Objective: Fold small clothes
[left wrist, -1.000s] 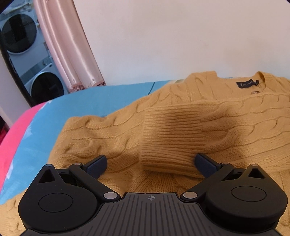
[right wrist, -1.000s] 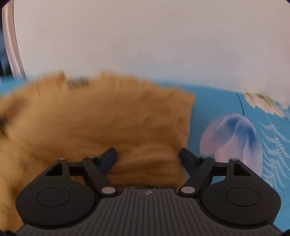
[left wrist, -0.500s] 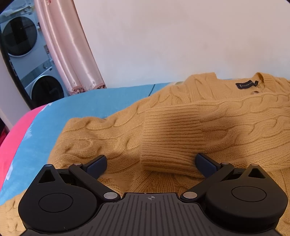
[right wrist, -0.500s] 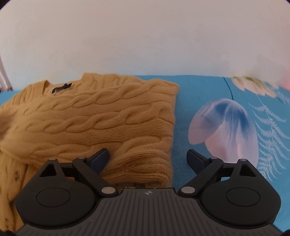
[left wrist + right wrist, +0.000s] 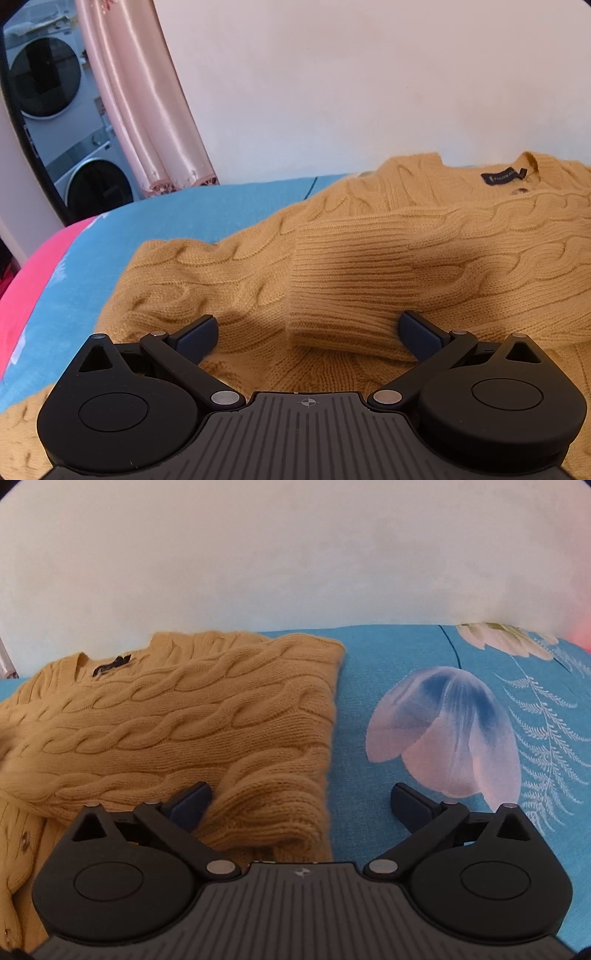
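Note:
A mustard cable-knit sweater [image 5: 424, 229] lies on a blue bedsheet [image 5: 207, 218], its dark neck label [image 5: 504, 176] at the far right. One sleeve is folded across the body, and its ribbed cuff [image 5: 343, 291] lies between the wide-apart jaws of my left gripper [image 5: 308, 332], which is open and grips nothing. In the right wrist view the sweater [image 5: 177, 723] fills the left half, its folded right edge [image 5: 325, 746] running down the middle. My right gripper [image 5: 301, 805] is open and still opening. A knit fold lies against its left finger [image 5: 190, 805]; the right finger hangs over bare sheet.
The blue sheet [image 5: 369, 701] carries a pale flower print [image 5: 450, 734] and fern leaves at right. A white wall stands behind the bed. A pink curtain [image 5: 140, 110] and stacked washing machines [image 5: 48, 85] show at far left, with a red patch of sheet [image 5: 33, 280] by the bed's left edge.
The right gripper has widened and drawn off the knit, which was blurred with motion and now lies flat and folded. The left gripper and the sleeve cuff have not moved.

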{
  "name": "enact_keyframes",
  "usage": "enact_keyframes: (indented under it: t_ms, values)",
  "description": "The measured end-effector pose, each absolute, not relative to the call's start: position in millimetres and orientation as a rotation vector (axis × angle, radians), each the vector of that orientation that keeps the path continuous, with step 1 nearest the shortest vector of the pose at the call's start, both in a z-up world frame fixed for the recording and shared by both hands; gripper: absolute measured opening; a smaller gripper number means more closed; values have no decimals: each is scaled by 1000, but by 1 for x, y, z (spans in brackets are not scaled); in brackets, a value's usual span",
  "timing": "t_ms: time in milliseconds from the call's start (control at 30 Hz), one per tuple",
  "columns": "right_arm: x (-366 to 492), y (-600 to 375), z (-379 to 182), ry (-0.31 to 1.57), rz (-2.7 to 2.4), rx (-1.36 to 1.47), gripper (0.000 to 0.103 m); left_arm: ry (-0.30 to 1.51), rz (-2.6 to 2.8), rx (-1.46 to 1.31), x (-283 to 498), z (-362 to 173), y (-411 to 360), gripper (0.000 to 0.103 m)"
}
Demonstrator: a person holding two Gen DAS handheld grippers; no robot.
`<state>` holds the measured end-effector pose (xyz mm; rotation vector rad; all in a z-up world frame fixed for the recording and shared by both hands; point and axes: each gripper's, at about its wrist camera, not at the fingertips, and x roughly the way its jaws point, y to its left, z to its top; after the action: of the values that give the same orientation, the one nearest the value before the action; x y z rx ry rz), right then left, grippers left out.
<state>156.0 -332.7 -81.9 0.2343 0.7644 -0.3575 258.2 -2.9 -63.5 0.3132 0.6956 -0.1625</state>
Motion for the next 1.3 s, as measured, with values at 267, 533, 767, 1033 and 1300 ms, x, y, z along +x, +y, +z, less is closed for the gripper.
enact_keyframes:
  t_ms: [267, 533, 767, 1033, 1300]
  values:
    - [171, -355, -67, 718, -308, 427, 100, 681, -188, 209, 261, -66, 9, 103]
    - [192, -334, -65, 669, -257, 318, 25, 659, -183, 210, 259, -67, 7, 103]
    - [184, -342, -73, 630, -335, 342, 42, 655, -186, 210, 258, -67, 8, 103]
    - [167, -326, -73, 715, -351, 188, 78, 747, -177, 194, 270, -60, 7, 103]
    - [136, -323, -65, 714, -355, 196, 84, 691, -197, 300, 213, -24, 4, 103]
